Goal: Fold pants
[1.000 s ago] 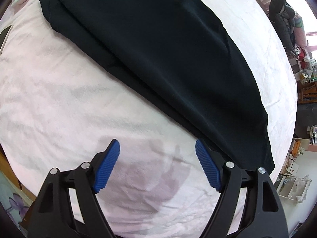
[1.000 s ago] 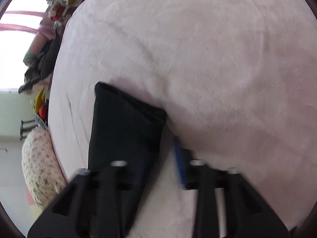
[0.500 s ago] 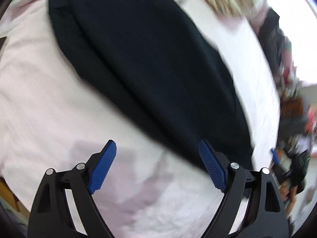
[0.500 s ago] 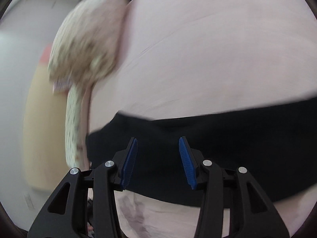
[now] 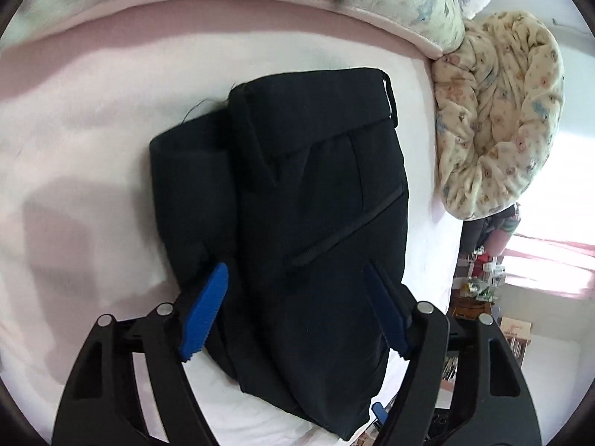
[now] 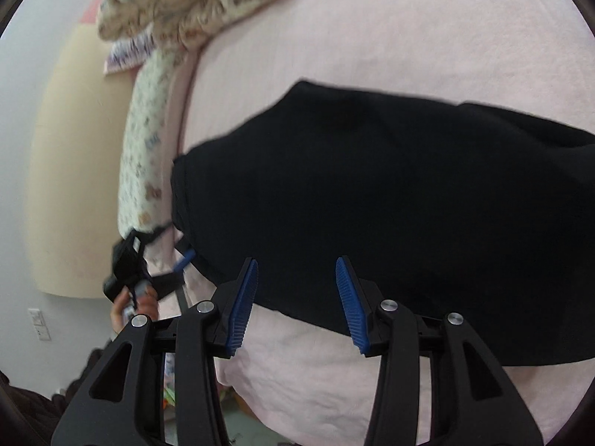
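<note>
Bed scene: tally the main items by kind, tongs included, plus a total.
Black pants: 1
Floral bedding pieces: 2 (pillow, bunched quilt)
Pink bed sheet: 1
Tongs: 2 (left tongs, right tongs), both open, nothing gripped
Total: 6

Black pants point(image 5: 316, 193) lie flat on the pink bed point(image 5: 74, 130), legs stacked one on the other. Waistband end points to 12 o'clock in the left wrist view, belt loop at 1 o'clock corner. Slanted pocket seam faces up.
</note>
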{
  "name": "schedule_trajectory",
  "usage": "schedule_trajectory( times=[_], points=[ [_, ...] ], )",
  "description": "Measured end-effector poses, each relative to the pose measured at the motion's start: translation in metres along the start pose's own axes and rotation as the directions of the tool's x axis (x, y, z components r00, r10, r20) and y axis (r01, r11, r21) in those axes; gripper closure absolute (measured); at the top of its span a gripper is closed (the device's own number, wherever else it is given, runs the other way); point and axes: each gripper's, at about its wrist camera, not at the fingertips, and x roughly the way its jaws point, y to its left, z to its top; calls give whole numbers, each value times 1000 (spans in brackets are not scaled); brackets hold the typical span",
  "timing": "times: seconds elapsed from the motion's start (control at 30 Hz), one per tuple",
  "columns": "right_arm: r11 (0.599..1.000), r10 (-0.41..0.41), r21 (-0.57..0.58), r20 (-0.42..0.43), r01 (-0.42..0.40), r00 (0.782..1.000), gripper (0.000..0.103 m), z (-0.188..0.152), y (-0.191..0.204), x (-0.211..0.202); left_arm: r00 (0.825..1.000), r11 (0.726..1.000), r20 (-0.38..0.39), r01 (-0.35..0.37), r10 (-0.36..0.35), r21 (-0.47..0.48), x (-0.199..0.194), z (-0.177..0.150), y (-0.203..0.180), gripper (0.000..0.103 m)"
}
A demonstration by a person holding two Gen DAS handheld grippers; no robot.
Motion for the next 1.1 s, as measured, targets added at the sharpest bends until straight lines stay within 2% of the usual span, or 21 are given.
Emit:
schedule_trajectory(
  times=[0.07, 0.1, 0.2, 0.33, 0.37, 0.4, 0.47, 0.5, 0.63, 0.73, 0.83, 0.9, 0.97, 1.03, 1.1],
  points=[
    [1000, -12, 0, -12, 12, 1000, 57, -4, 2, 7, 1000, 1000, -28, 14, -14, 17, 5, 5, -2, 33],
    [1000, -14, 6, -13, 14, 1000, 57, -3, 4, 8, 999, 999, -42, 31, -30, 22, 2, 10, 1, 39],
    [1000, -16, 22, -12, 16, 1000, 57, -1, 5, 12, 997, 997, -51, 59, -57, 39, 7, 11, -6, 40],
    [999, -30, 20, -22, 30, 999, 57, -1, 10, 17, 997, 998, -60, 44, -41, 36, 14, 14, -2, 42],
    [999, -32, 21, -27, 33, 999, 57, -4, 8, 16, 997, 999, -59, 43, -41, 20, 16, 15, 1, 49],
    [999, -35, 22, -30, 36, 999, 57, -5, 8, 17, 998, 999, -50, 33, -33, 1, 17, 15, 3, 66],
    [999, -40, 25, -35, 41, 999, 57, -8, 8, 18, 999, 1000, -29, 29, -29, -10, 15, 12, 7, 83],
    [999, -44, 30, -38, 45, 998, 57, -10, 7, 19, 999, 999, -7, 49, -49, 6, 11, 9, 7, 86],
    [998, -48, 45, -34, 50, 998, 57, -12, 5, 18, 991, 989, 73, 101, -109, 105, -10, -11, -4, 89],
    [997, -59, 40, -23, 60, 998, 57, -10, 2, 11, 981, 982, 100, 159, -169, 102, -30, -25, -4, 90],
    [997, -67, 26, -7, 67, 998, 57, -6, -2, 1, 977, 981, 110, 175, -184, 86, -45, -35, 2, 91],
    [997, -81, 4, 11, 81, 997, 57, 0, -4, -8, 981, 988, 120, 147, -152, 56, -50, -37, 16, 95],
    [993, -115, -16, 38, 115, 993, 57, 9, -8, -17, 992, 998, 109, 56, -57, 13, -39, -33, 36, 94],
    [987, -154, -32, 66, 156, 986, 57, 22, -14, -25, 996, 1000, 82, -19, 21, -15, -21, -26, 47, 90],
    [976, -204, -63, 92, 210, 975, 57, 39, -20, -31, 994, 998, 88, -57, 57, 2, -15, -22, 42, 83]
  ],
)
